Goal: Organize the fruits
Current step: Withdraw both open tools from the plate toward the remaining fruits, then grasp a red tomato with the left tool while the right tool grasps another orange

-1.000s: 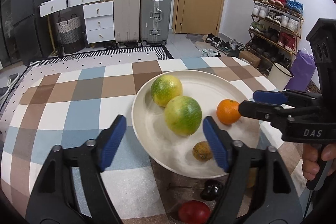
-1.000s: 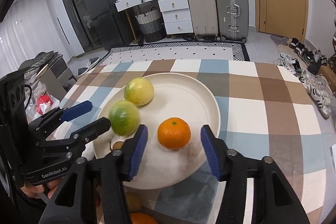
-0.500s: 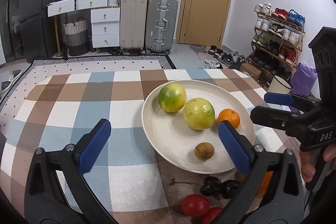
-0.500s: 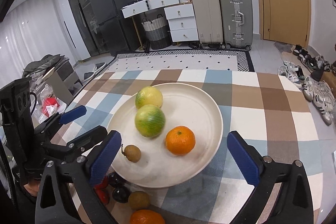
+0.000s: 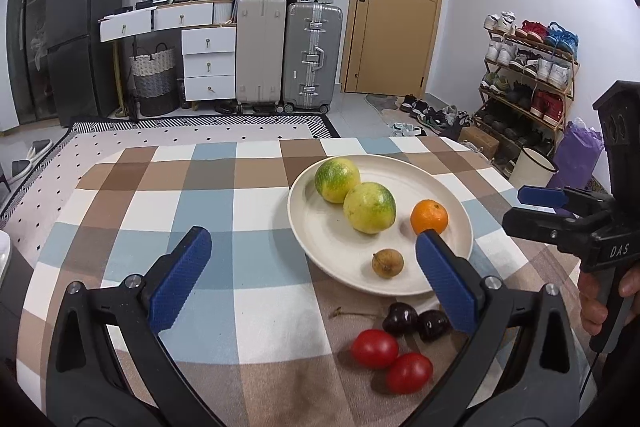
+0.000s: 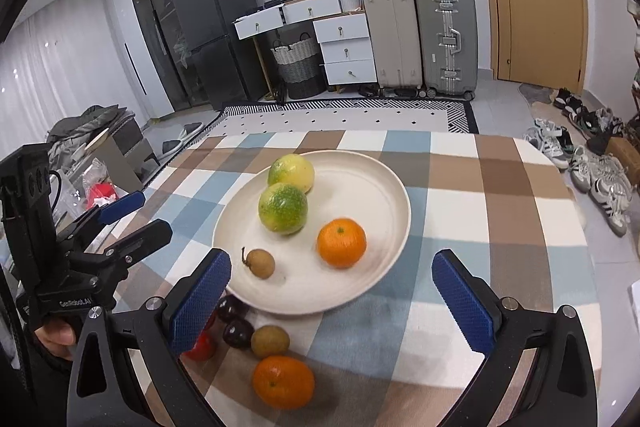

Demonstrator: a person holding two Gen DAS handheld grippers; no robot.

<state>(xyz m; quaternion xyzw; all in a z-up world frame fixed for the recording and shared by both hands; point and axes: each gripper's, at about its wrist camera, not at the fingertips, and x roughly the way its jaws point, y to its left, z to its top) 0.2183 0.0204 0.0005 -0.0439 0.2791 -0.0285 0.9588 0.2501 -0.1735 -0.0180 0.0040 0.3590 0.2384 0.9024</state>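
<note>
While both tongs gape empty, only the right view shows a second orange — off-plate.

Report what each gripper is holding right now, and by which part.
Nothing is held. The left gripper and the right gripper both stand wide open with nothing between their pads; the fruits lie free on the plate and the tablecloth.

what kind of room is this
Likely a lived-in home, near the entrance: a shoe rack full of shoes, suitcases stacked by a door, and a fridge.
</note>
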